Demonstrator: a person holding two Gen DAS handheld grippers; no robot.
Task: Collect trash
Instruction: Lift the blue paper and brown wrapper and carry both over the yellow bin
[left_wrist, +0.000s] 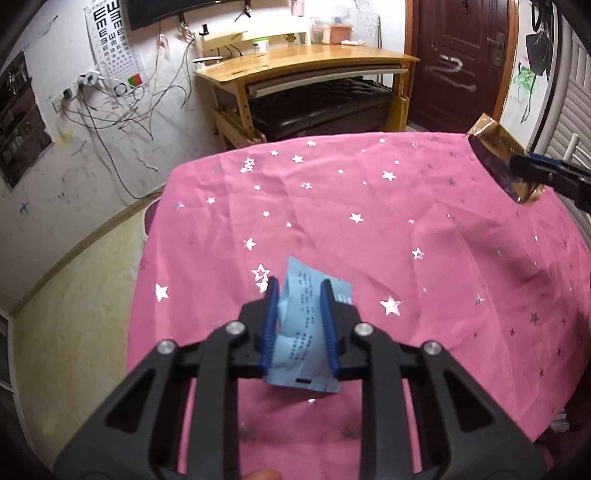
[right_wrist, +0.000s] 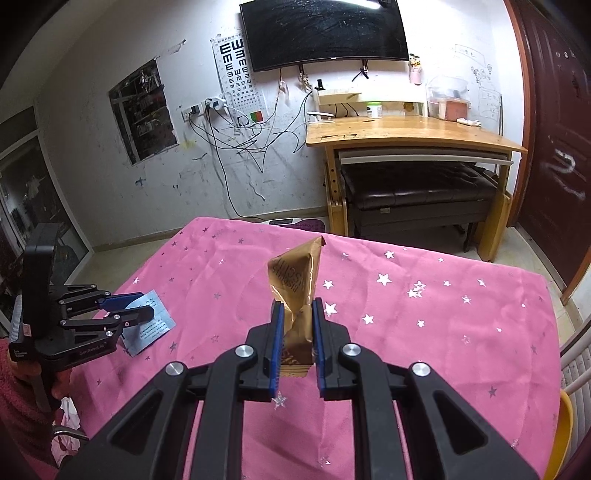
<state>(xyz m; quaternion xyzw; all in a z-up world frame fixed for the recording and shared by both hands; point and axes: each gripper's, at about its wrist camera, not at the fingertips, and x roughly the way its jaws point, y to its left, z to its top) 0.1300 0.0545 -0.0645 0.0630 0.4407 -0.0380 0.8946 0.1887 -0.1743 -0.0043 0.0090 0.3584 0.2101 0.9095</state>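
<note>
My left gripper (left_wrist: 298, 291) is shut on a light blue paper wrapper (left_wrist: 303, 332) with dark print and holds it just above the pink star-patterned tablecloth (left_wrist: 369, 229). From the right wrist view the left gripper (right_wrist: 140, 306) and the blue wrapper (right_wrist: 151, 325) are at the table's left side. My right gripper (right_wrist: 298, 308) is shut on a crumpled gold wrapper (right_wrist: 295, 280) that stands up between the pads, above the tablecloth (right_wrist: 424, 332). The gold wrapper (left_wrist: 498, 155) and right gripper (left_wrist: 532, 170) show at the far right of the left wrist view.
A wooden desk (right_wrist: 413, 136) with a dark bench (right_wrist: 417, 195) under it stands beyond the table. A dark red door (right_wrist: 554, 147) is to the right. Cables (right_wrist: 236, 140) hang on the wall. A yellow chair edge (right_wrist: 565, 424) is at the table's right.
</note>
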